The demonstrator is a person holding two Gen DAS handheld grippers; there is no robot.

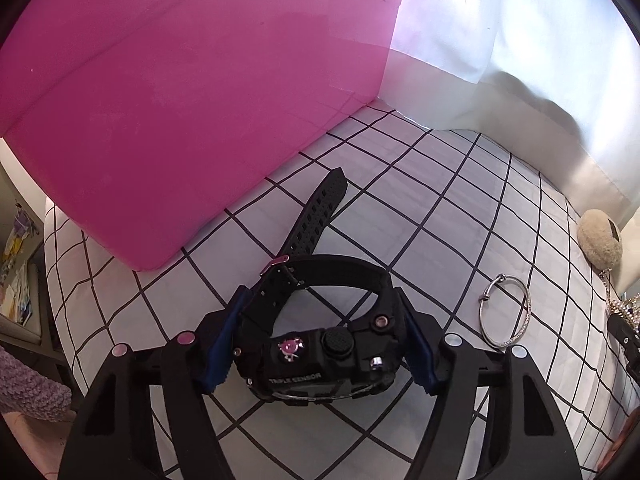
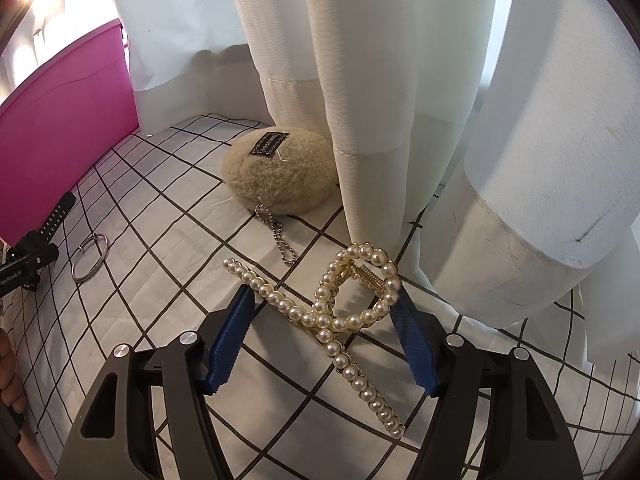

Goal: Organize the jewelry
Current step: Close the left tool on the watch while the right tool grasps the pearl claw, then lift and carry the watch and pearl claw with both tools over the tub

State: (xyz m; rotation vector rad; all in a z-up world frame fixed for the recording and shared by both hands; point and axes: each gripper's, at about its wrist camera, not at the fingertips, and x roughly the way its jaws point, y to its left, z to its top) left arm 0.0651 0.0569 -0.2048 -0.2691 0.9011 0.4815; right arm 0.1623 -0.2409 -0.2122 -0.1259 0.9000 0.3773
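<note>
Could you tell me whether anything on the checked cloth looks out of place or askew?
Nothing looks damaged or spilled. The fluffy beige pouch lies half tucked under the curtain hem, its ball chain trailing loose across the cloth.

Left hand-held gripper [image 1: 320,336]: angled steeply downward, its blue-padded fingers [image 1: 221,350] closed against both sides of a black watch [image 1: 316,356], which sits gripped between them. Right hand-held gripper [image 2: 326,334]: also angled steeply downward, jaws parted, blue pads [image 2: 230,340] flanking a pearl hair clip [image 2: 344,320]; contact with it cannot be confirmed.
</note>
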